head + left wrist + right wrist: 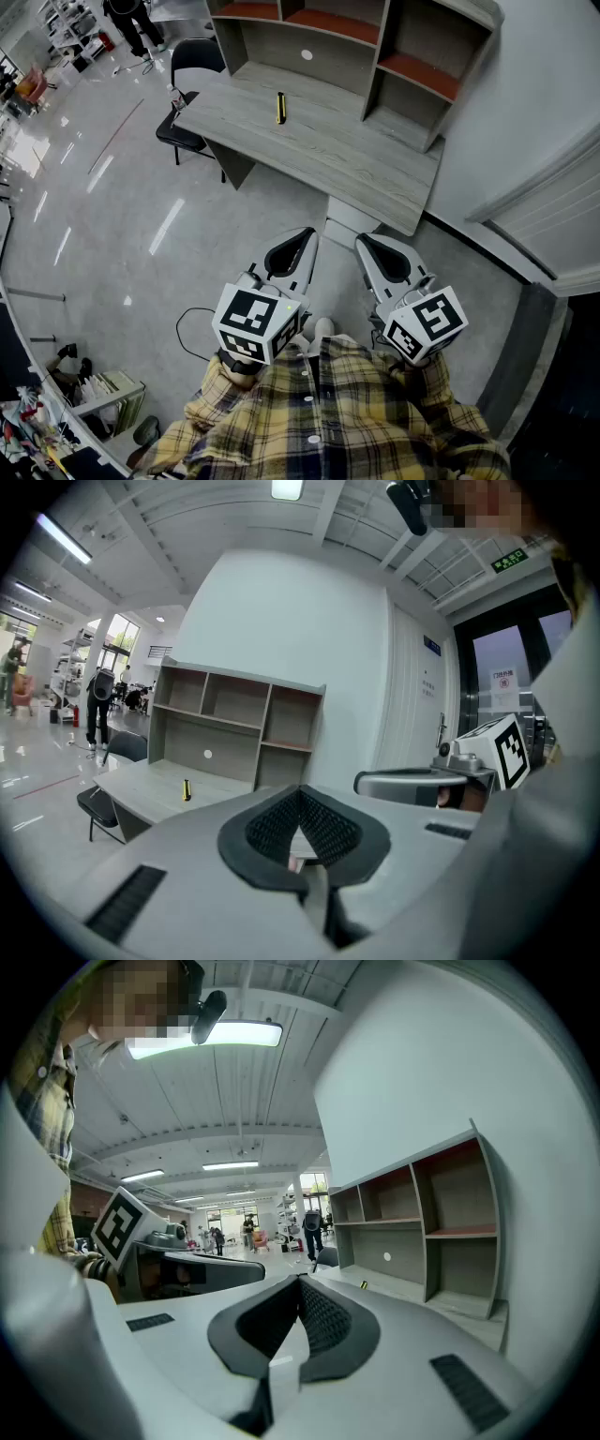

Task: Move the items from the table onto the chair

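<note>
A yellow-and-black pen-like item (280,107) lies alone on the grey wooden table (328,155). A black chair (192,64) stands at the table's far left end. Both grippers are held close to my body, well short of the table and pointing toward it. The left gripper (307,234) is shut with nothing between its pads (281,822). The right gripper (364,241) is shut and empty too, its jaws meeting at their tips. In the left gripper view the item (187,790) and the chair (120,752) lie far ahead to the left.
A hutch with open shelves (361,42) stands on the back of the table against the white wall. A black cable (187,328) loops on the glossy floor to my left. A person (131,19) stands far off beyond the chair. Clutter fills the lower left corner (56,412).
</note>
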Tool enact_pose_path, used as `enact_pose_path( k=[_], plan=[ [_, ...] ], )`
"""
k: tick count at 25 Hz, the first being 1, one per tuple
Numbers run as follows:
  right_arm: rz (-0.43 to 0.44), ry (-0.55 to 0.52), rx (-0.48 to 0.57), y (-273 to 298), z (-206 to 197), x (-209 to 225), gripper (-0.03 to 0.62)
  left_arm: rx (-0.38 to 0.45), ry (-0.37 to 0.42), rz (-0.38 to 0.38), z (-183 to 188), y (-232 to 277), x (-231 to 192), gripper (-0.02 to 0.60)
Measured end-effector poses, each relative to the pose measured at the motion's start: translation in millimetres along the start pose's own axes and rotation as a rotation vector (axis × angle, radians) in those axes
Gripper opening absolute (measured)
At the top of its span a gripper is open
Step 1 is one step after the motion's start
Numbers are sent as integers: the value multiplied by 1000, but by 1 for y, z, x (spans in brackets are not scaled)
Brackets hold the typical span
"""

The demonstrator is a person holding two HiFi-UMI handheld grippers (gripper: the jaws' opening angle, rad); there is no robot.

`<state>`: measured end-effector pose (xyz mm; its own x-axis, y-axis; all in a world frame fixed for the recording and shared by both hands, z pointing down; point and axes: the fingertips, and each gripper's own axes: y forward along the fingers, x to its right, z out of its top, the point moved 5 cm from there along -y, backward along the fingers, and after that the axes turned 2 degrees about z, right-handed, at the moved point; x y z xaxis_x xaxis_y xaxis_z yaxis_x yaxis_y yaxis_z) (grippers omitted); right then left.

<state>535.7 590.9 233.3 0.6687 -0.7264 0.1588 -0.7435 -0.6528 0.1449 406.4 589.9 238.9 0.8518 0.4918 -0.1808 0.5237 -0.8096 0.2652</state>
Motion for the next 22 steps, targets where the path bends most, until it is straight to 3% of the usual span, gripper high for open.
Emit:
enact_pose_path(
  k=[16, 22],
  plan=[
    [60, 0, 10, -16, -4, 11, 18, -4, -21, 69, -10, 2, 17, 5],
    [91, 21, -14, -4, -13, 4, 18, -13, -56, 112, -20, -5, 3, 5]
  ],
)
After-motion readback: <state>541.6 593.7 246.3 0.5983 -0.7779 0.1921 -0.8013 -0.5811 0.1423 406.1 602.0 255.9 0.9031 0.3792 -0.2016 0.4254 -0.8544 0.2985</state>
